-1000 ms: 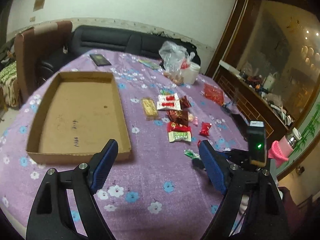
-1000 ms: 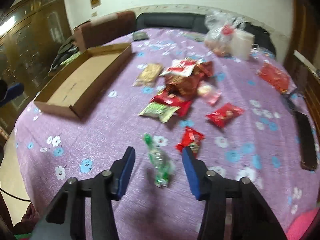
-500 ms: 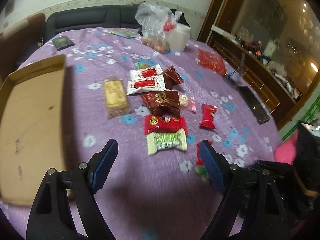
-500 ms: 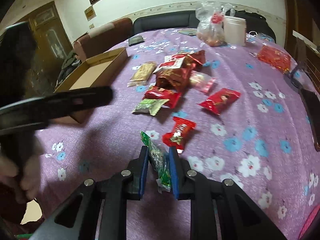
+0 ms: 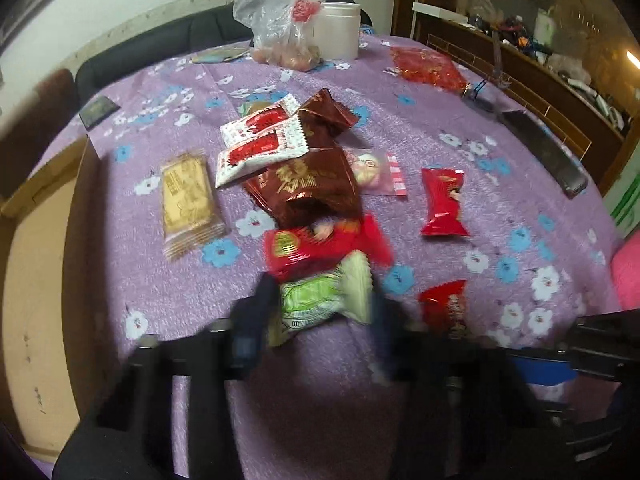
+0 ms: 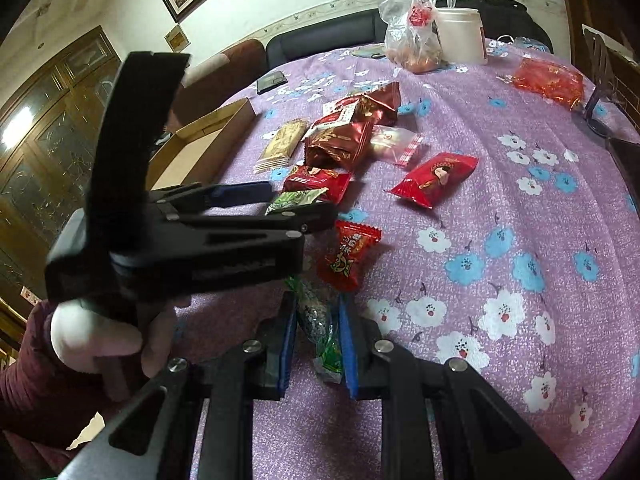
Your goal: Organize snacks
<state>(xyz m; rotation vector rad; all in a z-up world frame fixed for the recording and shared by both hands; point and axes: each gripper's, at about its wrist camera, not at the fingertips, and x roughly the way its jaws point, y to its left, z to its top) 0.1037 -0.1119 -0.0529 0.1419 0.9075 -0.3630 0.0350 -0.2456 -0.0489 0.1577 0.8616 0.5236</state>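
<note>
Several snack packets lie on the purple flowered tablecloth (image 5: 460, 128). My left gripper (image 5: 320, 304) is blurred, its jaws narrowed around a light green packet (image 5: 324, 292) in front of a red packet (image 5: 320, 242). It also shows in the right wrist view (image 6: 280, 200), at the green packet (image 6: 296, 200). My right gripper (image 6: 316, 340) is shut on a small green clear-wrapped candy (image 6: 320, 328) at the table's near edge. A small red candy (image 6: 350, 254) lies just beyond it. The cardboard box (image 5: 36, 264) lies at the left.
A gold bar packet (image 5: 188, 204), dark red bags (image 5: 308, 184), white-red sachets (image 5: 260, 144) and a red packet (image 5: 444, 202) lie mid-table. A plastic bag (image 5: 288, 24), white tub (image 5: 336, 30), red bag (image 5: 428, 66) and black remote (image 5: 544, 152) lie farther back.
My left gripper moved right and forward from the box to the green packet and its jaws narrowed around it. My right gripper closed on the small green candy and stays shut.
</note>
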